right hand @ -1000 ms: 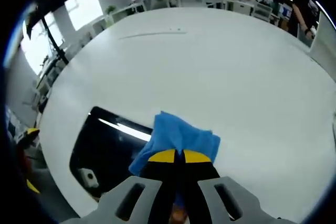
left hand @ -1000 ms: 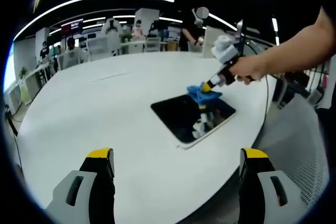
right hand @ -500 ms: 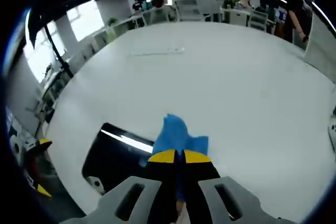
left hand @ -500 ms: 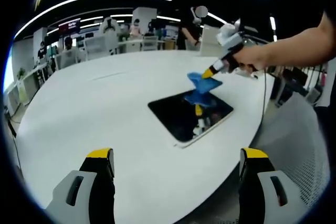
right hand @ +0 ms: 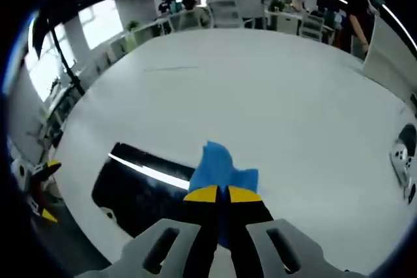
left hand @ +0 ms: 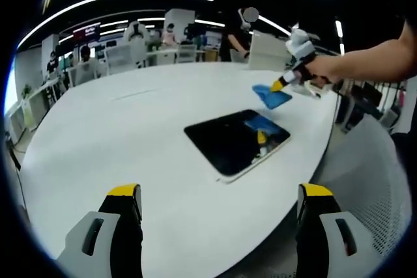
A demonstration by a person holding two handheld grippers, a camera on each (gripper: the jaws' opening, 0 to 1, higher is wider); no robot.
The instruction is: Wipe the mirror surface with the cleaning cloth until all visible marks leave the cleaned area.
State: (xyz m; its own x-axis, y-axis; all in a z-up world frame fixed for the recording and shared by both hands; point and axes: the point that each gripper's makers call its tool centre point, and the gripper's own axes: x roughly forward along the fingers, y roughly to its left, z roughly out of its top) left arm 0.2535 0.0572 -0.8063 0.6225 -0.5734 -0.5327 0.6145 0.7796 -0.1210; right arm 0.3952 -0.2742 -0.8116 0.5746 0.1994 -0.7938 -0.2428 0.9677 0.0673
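Cloth (right hand: 220, 168) pinched in right tongs (right hand: 217, 194), beyond mirror (left hand: 233, 147) edge

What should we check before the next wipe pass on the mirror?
1. Cloth grip: ok. The right gripper has its jaws closed on the blue cloth.
2. Cloth contact with the mirror: not ok. In the left gripper view the cloth hangs in the air past the mirror's far edge, off the glass.
3. Marks gone: cannot tell. The dark glass shows reflections, and no marks can be made out.
4. Mirror position: ok. It lies flat on the white table, near the edge.
5. Left gripper: ok. Open, holding nothing, away from the mirror.
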